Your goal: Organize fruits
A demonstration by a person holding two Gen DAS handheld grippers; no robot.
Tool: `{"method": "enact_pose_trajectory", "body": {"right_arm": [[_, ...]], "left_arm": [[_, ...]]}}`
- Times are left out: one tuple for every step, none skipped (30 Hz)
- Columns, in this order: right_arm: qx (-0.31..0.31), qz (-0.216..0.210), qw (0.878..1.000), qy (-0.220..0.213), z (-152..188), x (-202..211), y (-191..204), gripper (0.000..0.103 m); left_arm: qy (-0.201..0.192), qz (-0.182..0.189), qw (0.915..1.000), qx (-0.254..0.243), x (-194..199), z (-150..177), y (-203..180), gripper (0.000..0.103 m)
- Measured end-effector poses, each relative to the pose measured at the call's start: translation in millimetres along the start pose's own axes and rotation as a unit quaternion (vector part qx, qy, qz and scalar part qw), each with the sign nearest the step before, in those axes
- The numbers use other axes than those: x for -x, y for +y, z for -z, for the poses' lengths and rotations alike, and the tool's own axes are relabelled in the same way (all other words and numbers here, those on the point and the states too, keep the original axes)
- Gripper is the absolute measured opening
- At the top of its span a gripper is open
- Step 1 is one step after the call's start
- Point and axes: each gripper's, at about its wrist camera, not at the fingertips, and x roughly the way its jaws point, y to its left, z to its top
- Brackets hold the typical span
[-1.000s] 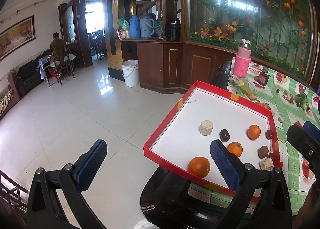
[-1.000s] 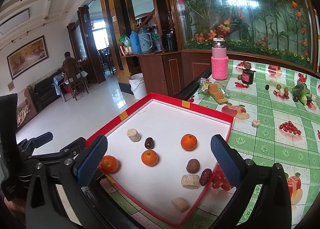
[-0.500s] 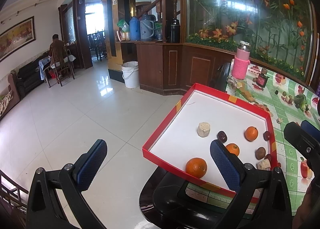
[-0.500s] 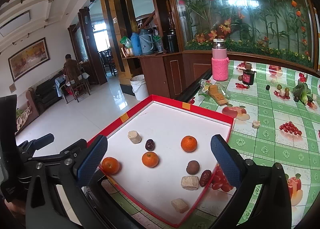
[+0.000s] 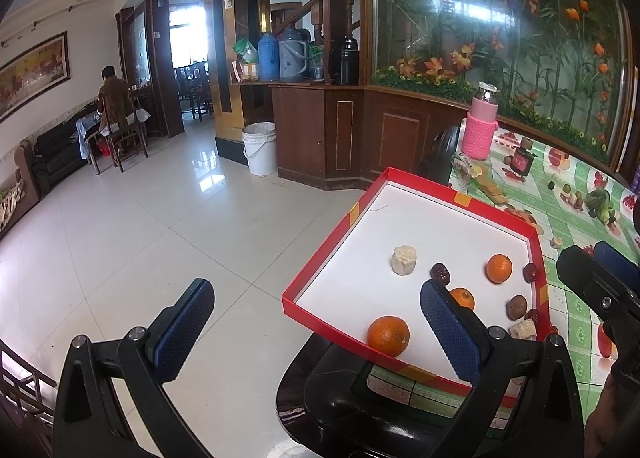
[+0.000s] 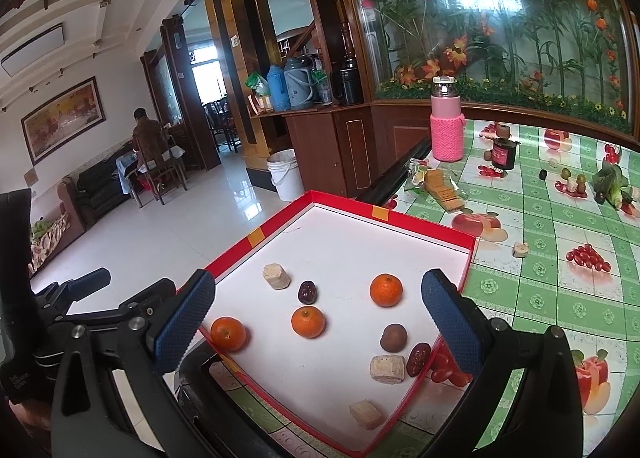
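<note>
1. I find the red-rimmed tray (image 6: 466, 258) lying on the green fruit-print tablecloth (image 6: 560, 298), with one corner overhanging the table edge toward the tiled floor (image 5: 120, 238).
2. My left gripper (image 5: 316, 334) stands wide open with nothing between its blue pads. It hovers off the tray's overhanging corner, mostly above the floor.
3. My right gripper (image 6: 316, 322) is likewise spread wide and empty, held above the near side of the tray.
4. Contents of the tray, right wrist view: three oranges, namely one in the near left corner (image 6: 228, 333), one mid-tray (image 6: 308, 321) and one further right (image 6: 385, 290). None of them touch.
5. Also in the tray: a dark date (image 6: 307, 292) beside a pale cut chunk (image 6: 276, 276); a brown round fruit (image 6: 393, 337); a second date (image 6: 418, 353) just beside another pale chunk (image 6: 387, 368); and a third chunk (image 6: 366, 414) alone at the near edge.
6. One small pale piece (image 6: 520, 249) lies outside the tray on the cloth.
7. Assessment: all but that piece sit inside the tray, but scattered, with like kinds well apart. If organizing means grouping by kind, I judge the grouping not yet accomplished. If it means only gathering into the tray, it is nearly complete. The pictures do not settle which.
</note>
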Motion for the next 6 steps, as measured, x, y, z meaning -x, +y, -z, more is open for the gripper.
{"method": "enact_pose_trajectory", "body": {"right_arm": [[-0.001, 0.000, 1.000, -0.001, 0.1, 0.4, -0.9, 0.103], [-0.001, -0.001, 1.000, -0.001, -0.2, -0.3, -1.8, 0.103], [-0.001, -0.002, 1.000, 0.000, -0.1, -0.6, -1.6, 0.103], [-0.001, -0.001, 1.000, 0.000, 0.5, 0.3, -1.7, 0.103], [-0.001, -0.001, 1.000, 0.000, 0.5, 0.3, -1.8, 0.103], [-0.001, -0.002, 1.000, 0.000, 0.2, -0.5, -1.4, 0.103]], "left_arm": [[0.001, 0.001, 1.0000, -0.001, 0.0, -0.1, -0.9, 0.103], [0.002, 0.003, 1.0000, -0.001, 0.0, -0.2, -1.7, 0.103], [0.001, 0.003, 1.0000, -0.001, 0.5, 0.0, -2.5, 0.103], [0.001, 0.002, 1.0000, -0.002, 0.5, 0.0, -2.8, 0.103], [0.002, 0.002, 1.0000, -0.002, 0.2, 0.0, -2.7, 0.103], [0.003, 0.002, 1.0000, -0.003, 0.0, -0.2, -4.2, 0.103]]}}
